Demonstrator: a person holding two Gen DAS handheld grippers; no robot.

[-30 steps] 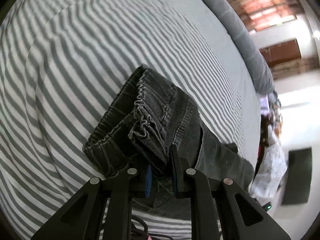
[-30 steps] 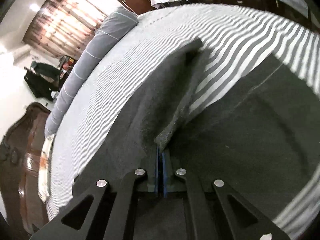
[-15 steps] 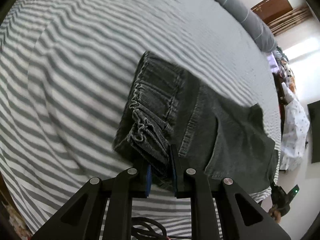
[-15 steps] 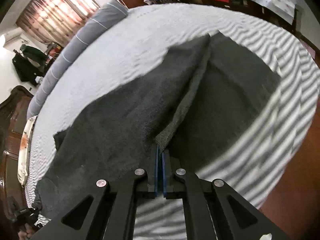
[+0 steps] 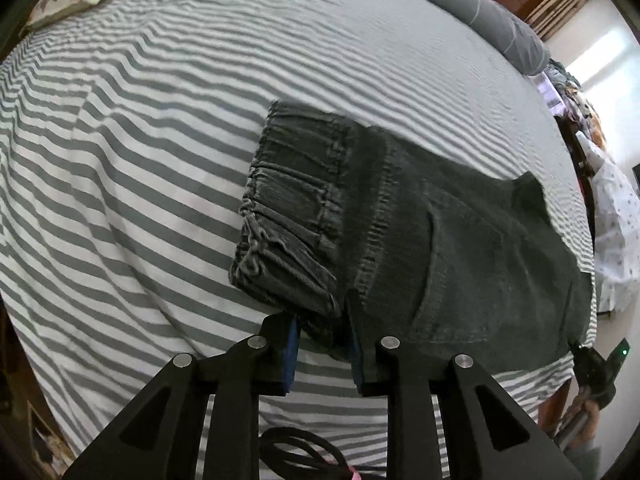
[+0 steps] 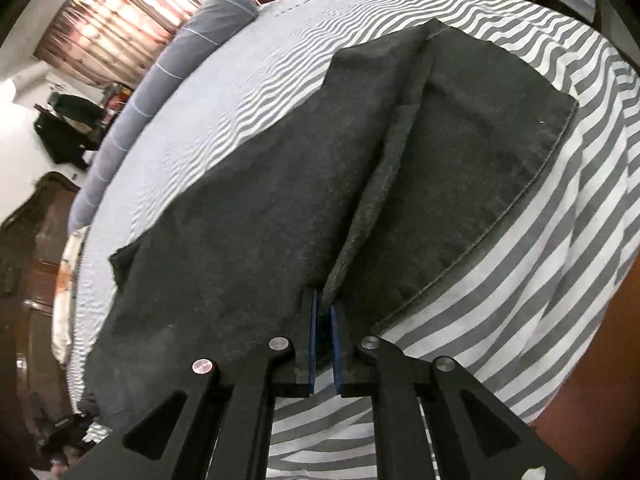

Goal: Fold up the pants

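**A:** How many things are on the bed?

**B:** One pair of dark grey pants [image 5: 460,240], folded lengthwise and lying flat on one striped grey-and-white bedsheet [image 5: 140,200]. The elastic waistband [image 5: 288,216] is at one end, the leg hems [image 6: 500,128] at the other. Two grippers are at work, one at each end.

**A:** What else is around?

**B:** One long grey bolster [image 6: 160,80] lies along the far edge of the bed. Beyond it are curtains [image 6: 116,12] and dark wooden furniture [image 6: 32,264]. A black cord [image 5: 304,452] loops below the left gripper. Nothing lies over the pants.

**A:** And the jaws?

**B:** The left gripper [image 5: 324,344] is at the waistband's near corner; its jaws are opening, with a clear gap, and the bunched cloth sits between them, loose on one side. The right gripper [image 6: 323,344] is at the near edge of the legs; its jaws are opening too, only a narrow slit, with a raised fold of fabric [image 6: 360,232] running to their tips.
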